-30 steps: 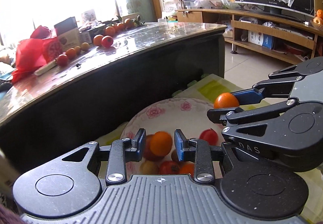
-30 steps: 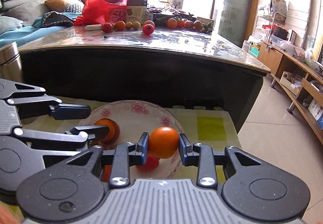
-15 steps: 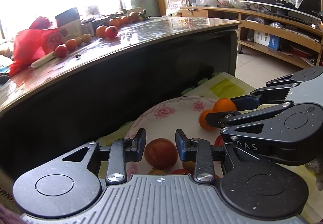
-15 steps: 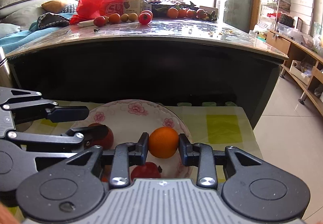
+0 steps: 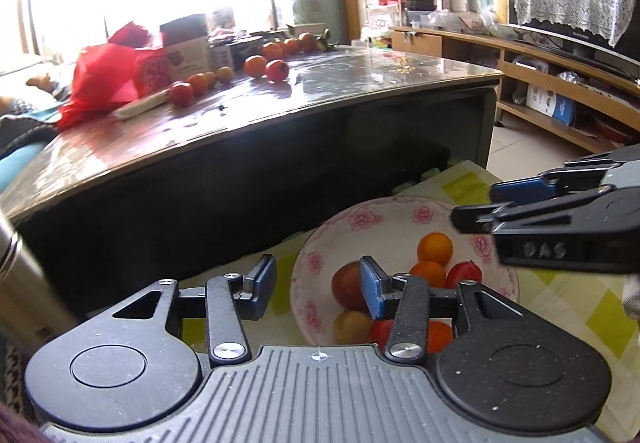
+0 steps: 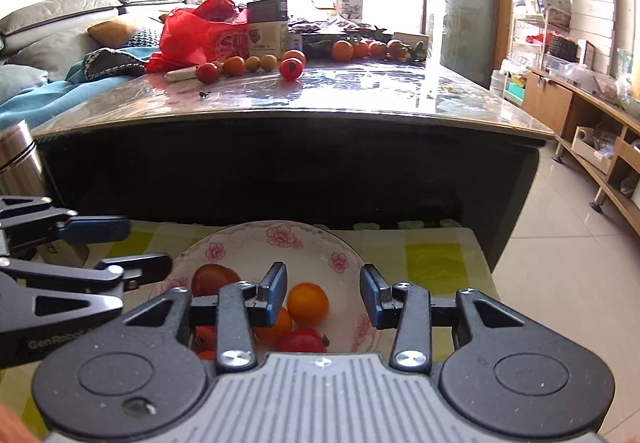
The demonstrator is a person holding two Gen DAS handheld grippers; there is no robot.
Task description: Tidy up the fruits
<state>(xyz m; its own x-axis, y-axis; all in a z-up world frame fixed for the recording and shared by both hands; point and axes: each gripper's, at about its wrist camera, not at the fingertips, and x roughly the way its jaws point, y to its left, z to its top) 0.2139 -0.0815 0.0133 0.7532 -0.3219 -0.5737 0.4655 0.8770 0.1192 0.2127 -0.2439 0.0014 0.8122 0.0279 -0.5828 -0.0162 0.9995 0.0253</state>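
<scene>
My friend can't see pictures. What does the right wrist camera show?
The open right gripper hovers over a white flowered bowl holding oranges and red tomatoes. The left gripper, also open, is beside it. More fruit sits on the glossy dark table behind.

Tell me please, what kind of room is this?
Most likely a home living room: a sofa with cushions, a glossy coffee table carrying loose fruit, and a wooden TV stand with a lace-covered television.

Bowl (image 6: 280,235) near rim & lower fruit hidden behind fingers (image 6: 276,291); steel flask (image 5: 16,283) cut off at edge.
</scene>
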